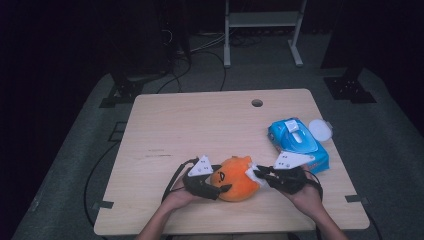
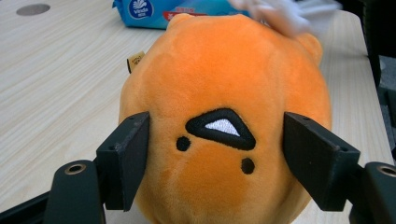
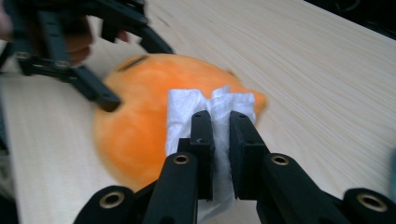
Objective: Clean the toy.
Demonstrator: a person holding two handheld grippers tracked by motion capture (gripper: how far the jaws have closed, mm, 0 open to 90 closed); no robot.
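An orange round plush toy [image 1: 235, 179] with a stitched face lies on the wooden table [image 1: 190, 125] near its front edge. My left gripper [image 1: 220, 184] holds it from the left, and in the left gripper view its jaws press into both sides of the plush [image 2: 224, 84] around the face. My right gripper [image 1: 257, 175] comes in from the right, shut on a folded white wipe [image 3: 187, 105]. The wipe rests against the toy's orange surface [image 3: 135, 126]. The same wipe [image 2: 280, 11] is blurred at the toy's far top in the left gripper view.
A blue pack of wipes [image 1: 297, 142] lies to the right of the toy, with a round white lid [image 1: 320, 130] beside it near the table's right edge. A cable hole [image 1: 257, 103] sits at the back. Frames and cables stand on the floor beyond.
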